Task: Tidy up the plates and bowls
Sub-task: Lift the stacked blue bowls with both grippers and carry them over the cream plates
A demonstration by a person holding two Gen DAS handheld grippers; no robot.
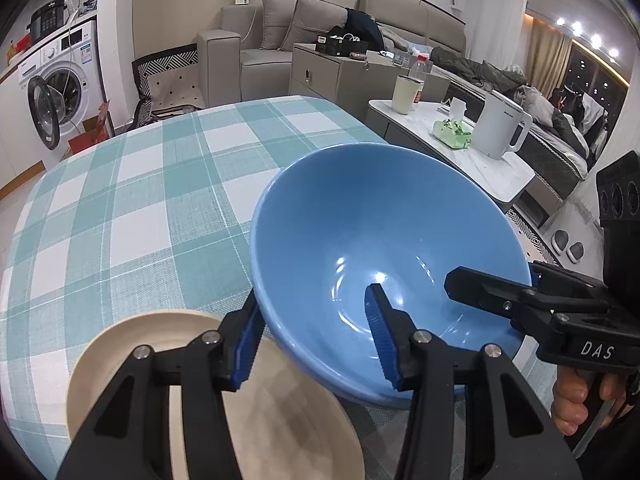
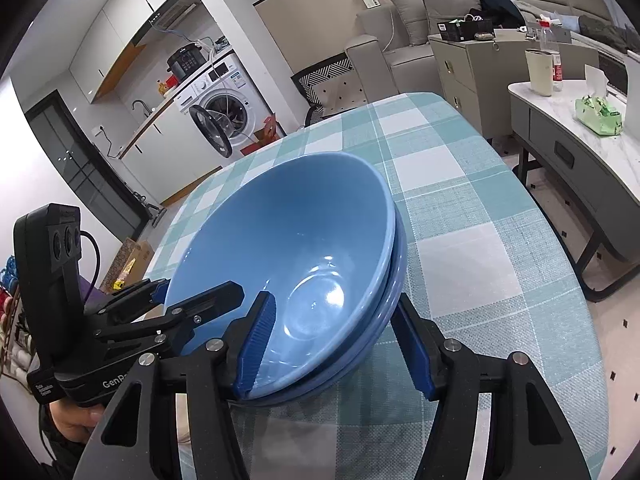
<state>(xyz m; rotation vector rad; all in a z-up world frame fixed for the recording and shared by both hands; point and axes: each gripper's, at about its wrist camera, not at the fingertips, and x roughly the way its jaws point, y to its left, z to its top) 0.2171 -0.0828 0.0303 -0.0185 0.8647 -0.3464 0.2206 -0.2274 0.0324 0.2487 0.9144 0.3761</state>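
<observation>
Left wrist view: a table under a teal-and-white checked cloth fills the frame, its far edge curving toward a grey sofa, with a washing machine, door ajar, off the far left corner; beyond the right edge stands a low white side table carrying a white kettle, a cream cup and a green tissue pack. A blue bowl sits tilted near the near right edge, its rim overlapping a cream plate at the near edge. The left gripper straddles the bowl's near wall; one blue pad lies outside, the other inside; whether both pads press the wall I cannot tell. The right gripper reaches in over the bowl's right rim, one finger inside; a hand grips its handle.

Right wrist view: the same checked cloth runs to the far edge, with kitchen cupboards and the washing machine beyond the far left corner, and the side table right of the table. Here the blue bowl shows as the upper of two, nested in a lower blue bowl. The right gripper stands part open around the stack's near rim; the left pad is inside the upper bowl, the right pad is clear of the outer wall. The left gripper comes in at the left rim.
</observation>
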